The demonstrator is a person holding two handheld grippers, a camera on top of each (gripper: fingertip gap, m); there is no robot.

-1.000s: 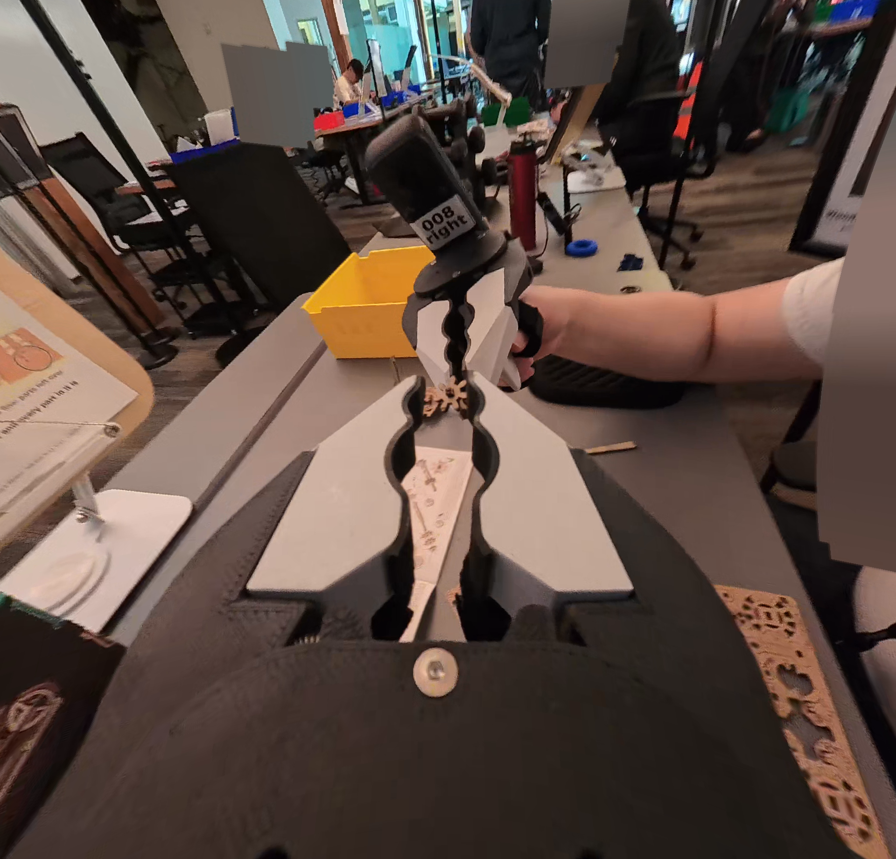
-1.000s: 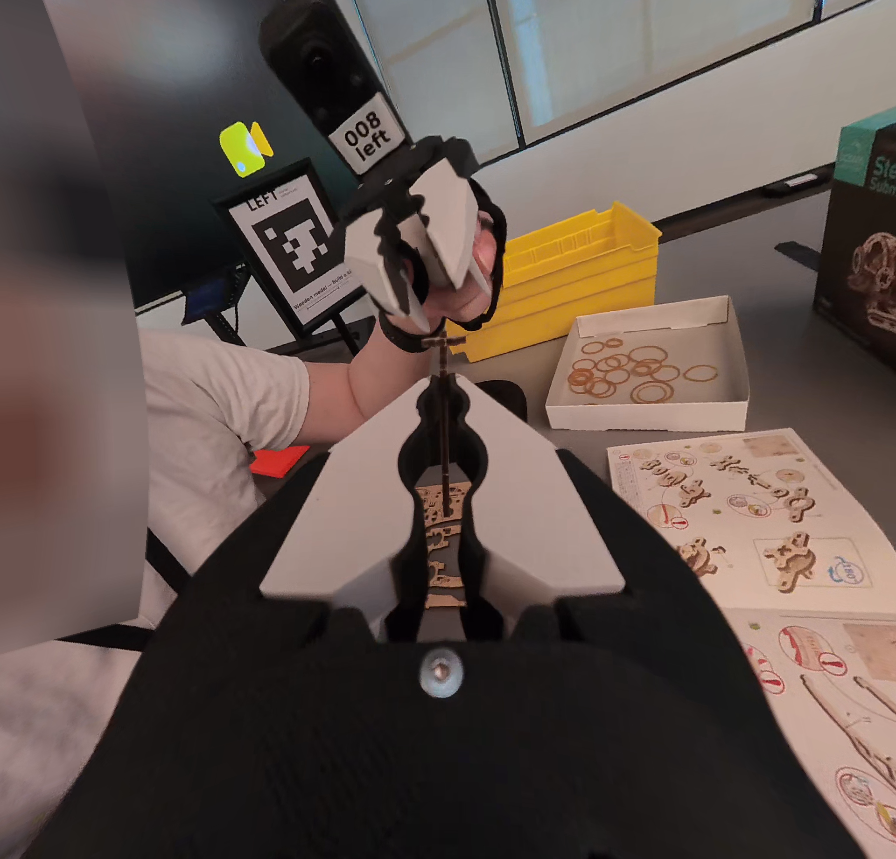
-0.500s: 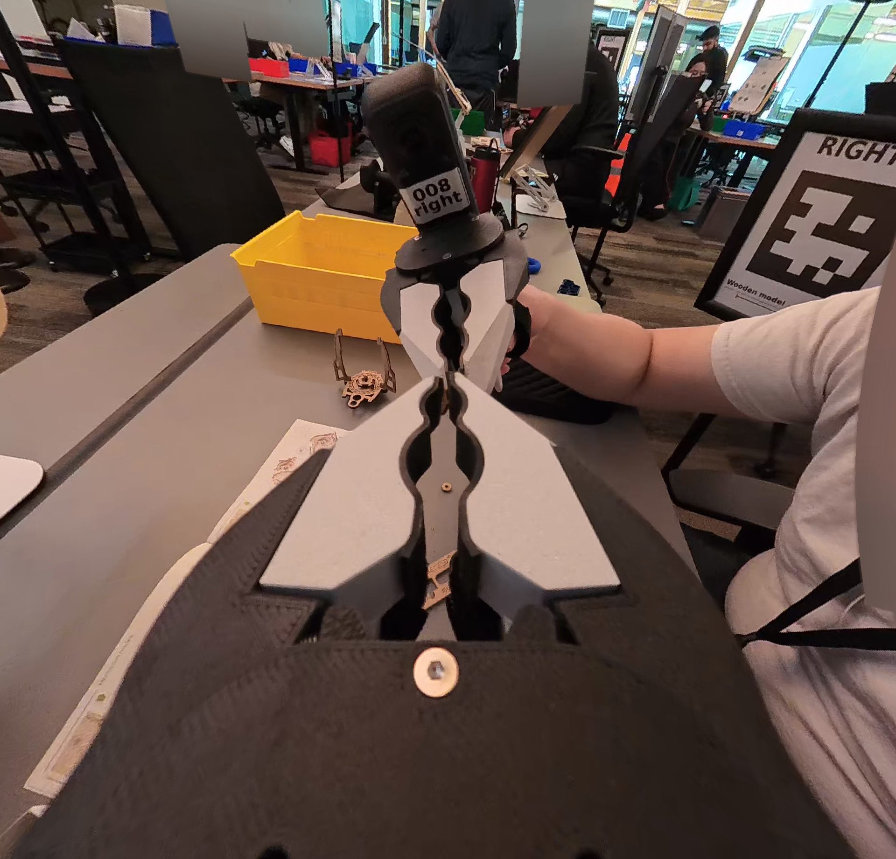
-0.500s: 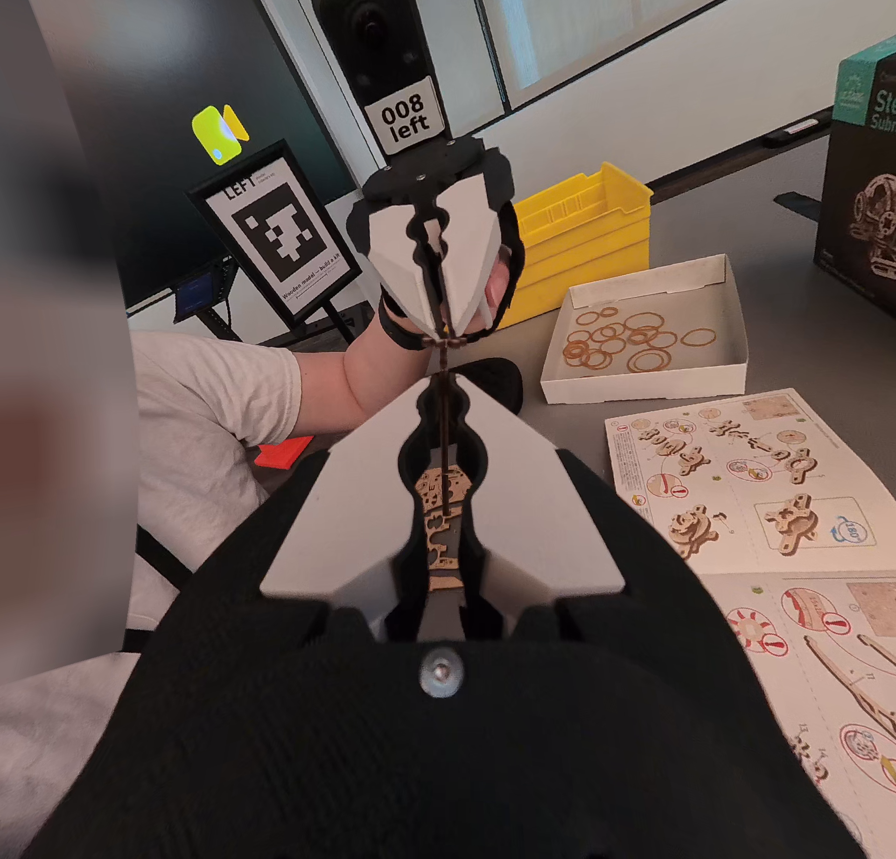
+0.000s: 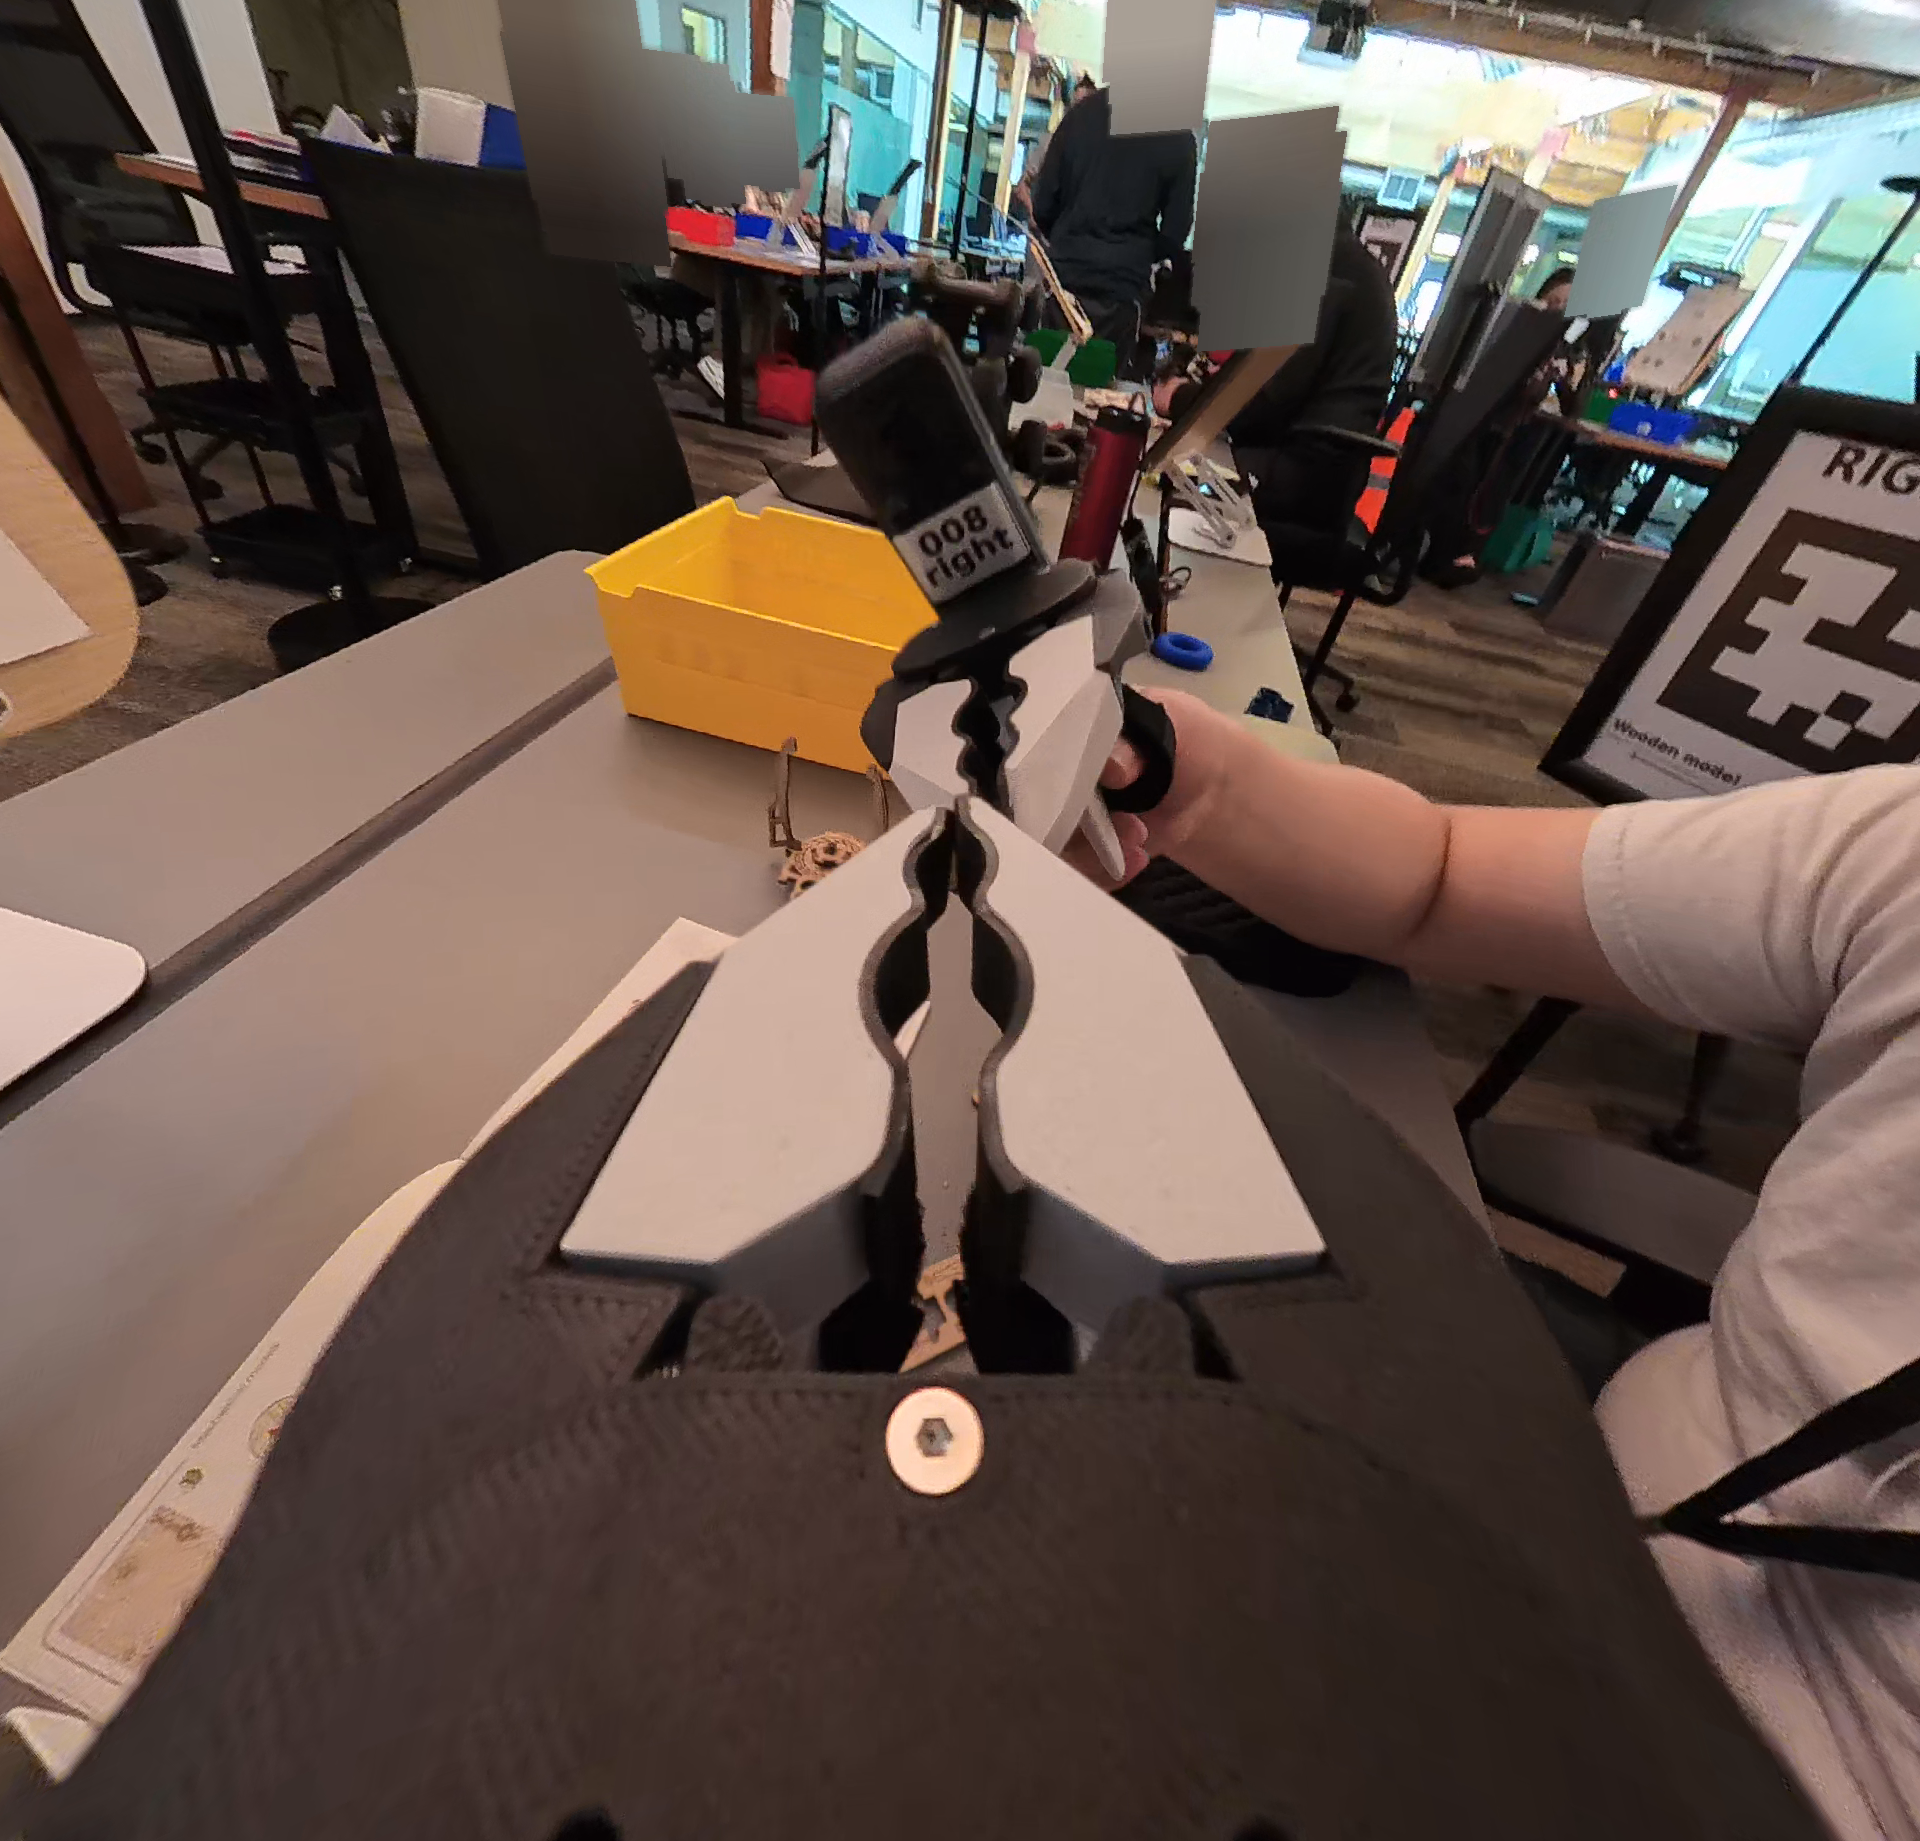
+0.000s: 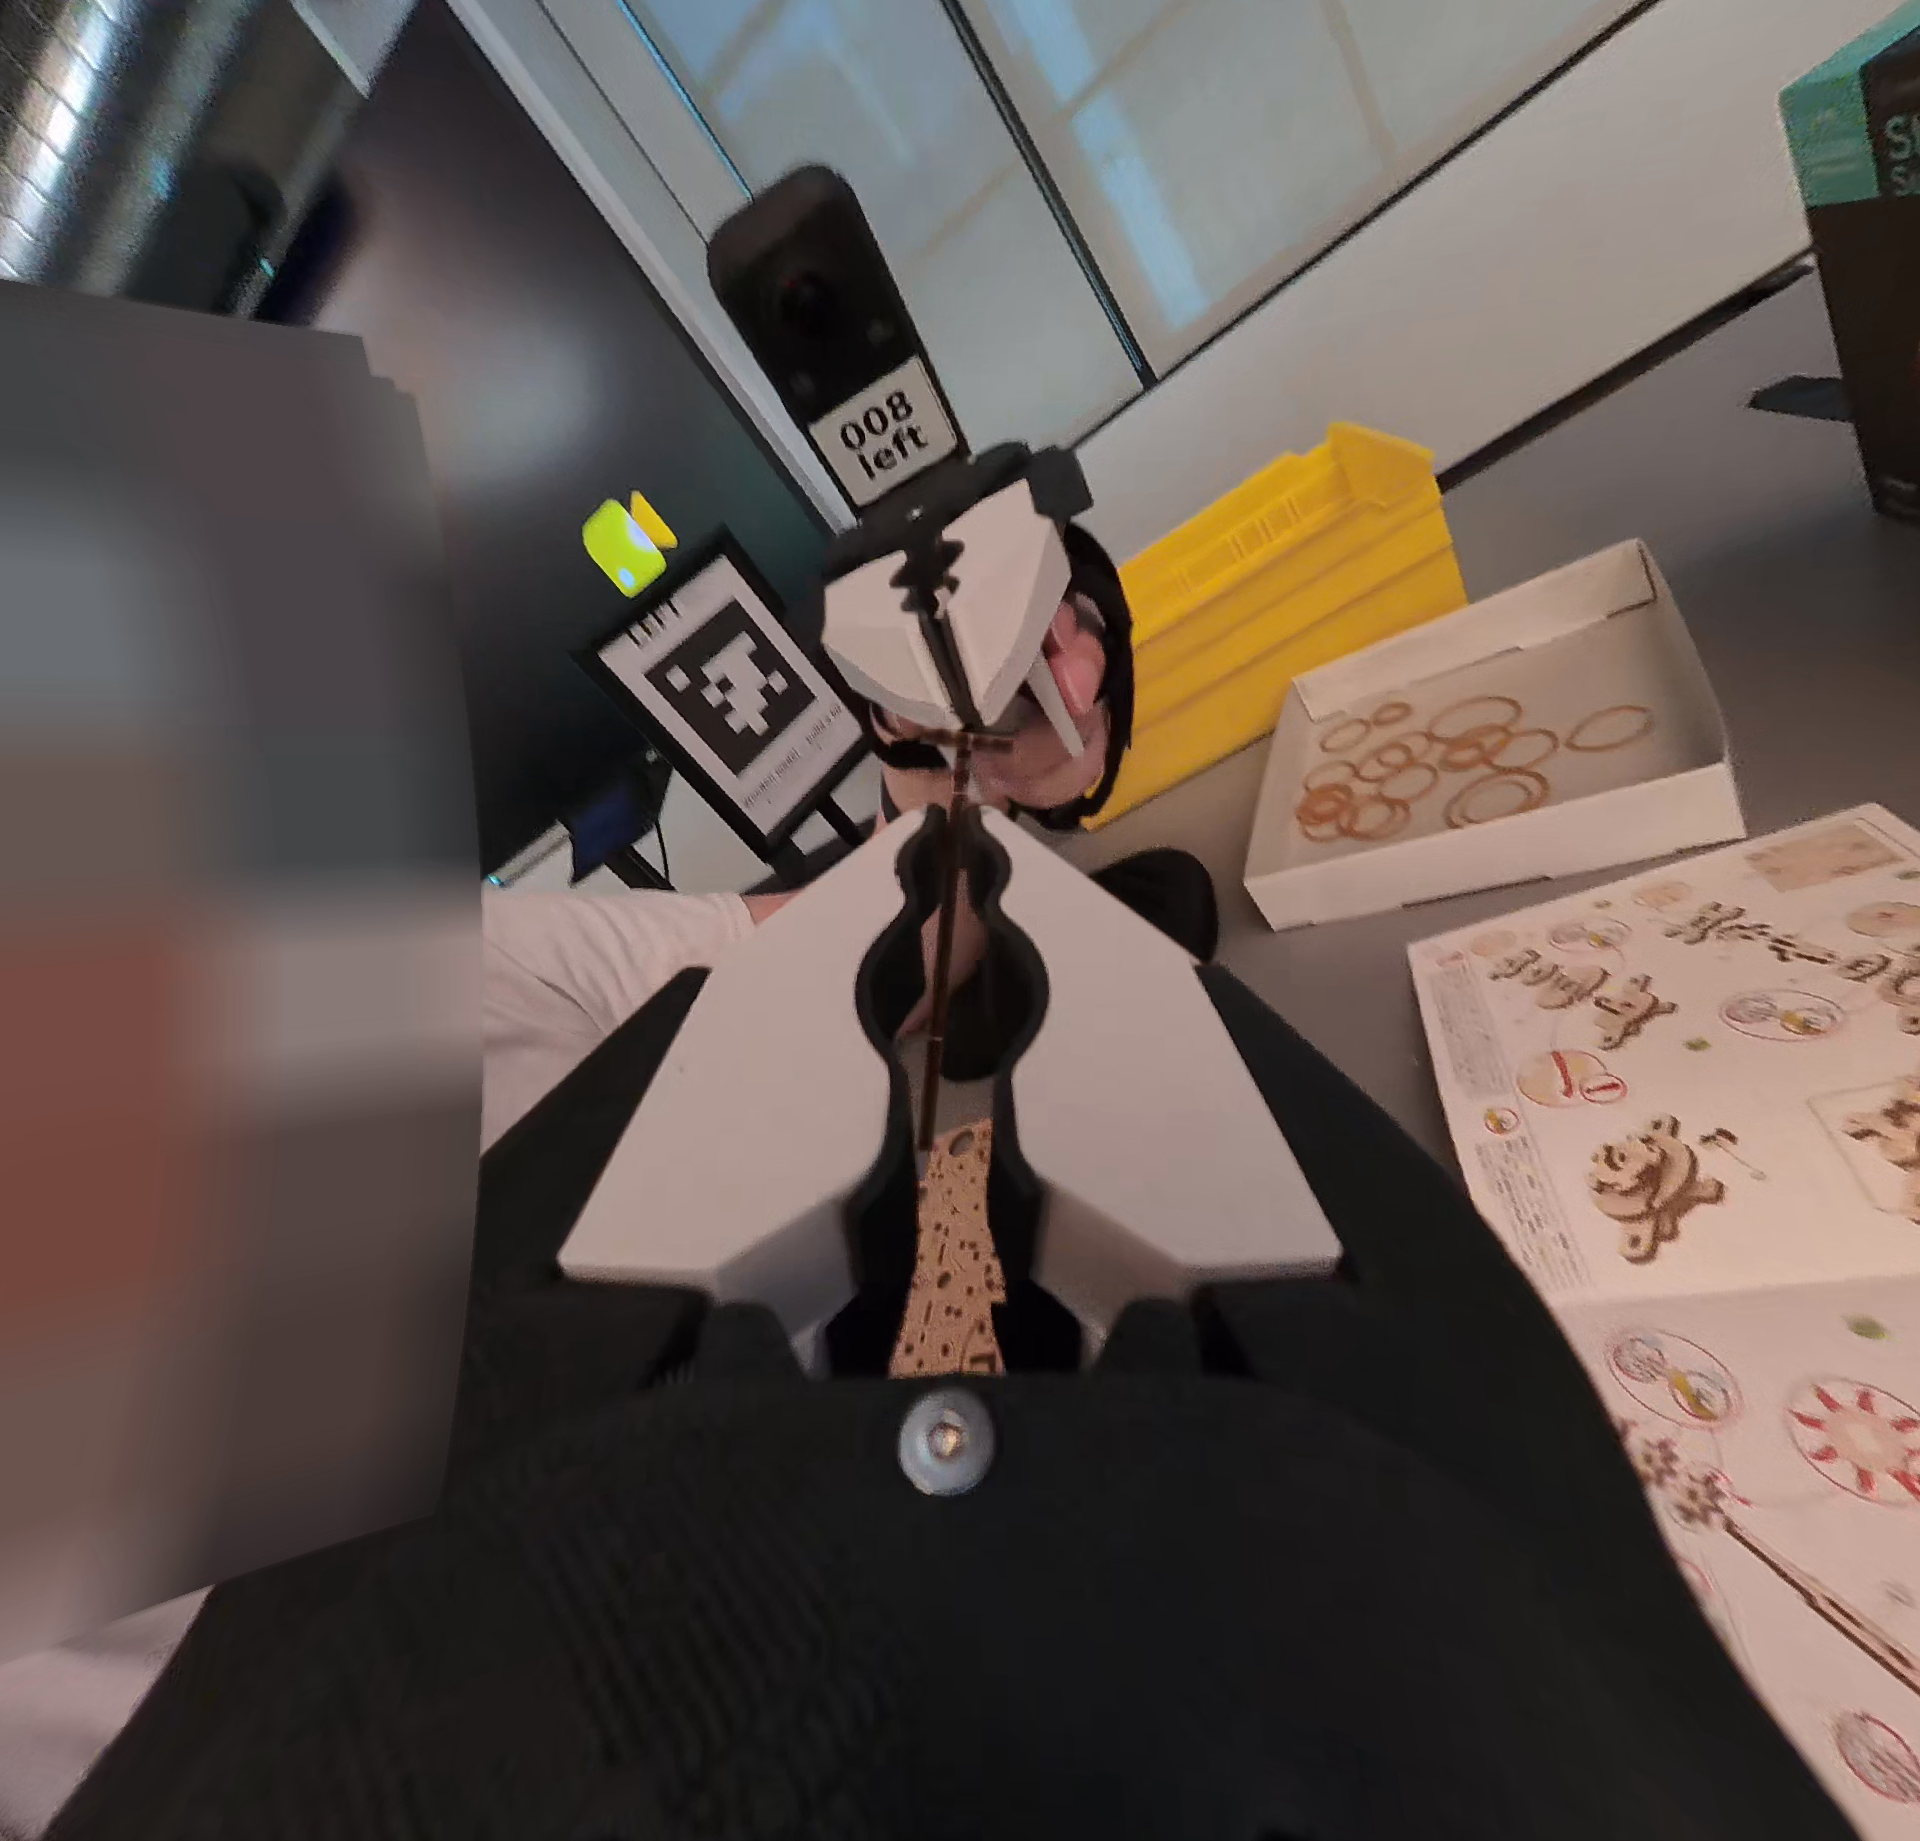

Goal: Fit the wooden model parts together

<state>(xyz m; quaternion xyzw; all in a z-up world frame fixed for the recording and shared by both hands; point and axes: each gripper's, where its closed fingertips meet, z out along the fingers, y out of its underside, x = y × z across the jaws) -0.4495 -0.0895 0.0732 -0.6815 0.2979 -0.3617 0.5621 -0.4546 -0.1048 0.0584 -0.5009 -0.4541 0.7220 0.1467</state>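
Tongs gripping rod (lengthwise, forward)

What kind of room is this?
Probably a shared workshop or lab: long grey tables with yellow parts bins, a model-kit instruction sheet, and more desks with people working behind.

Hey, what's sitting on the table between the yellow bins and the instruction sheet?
A shallow white box of rubber bands lies between the yellow bins and the instruction sheet, seen in the right wrist view.

Yellow bin, white tray (rubber bands inside).
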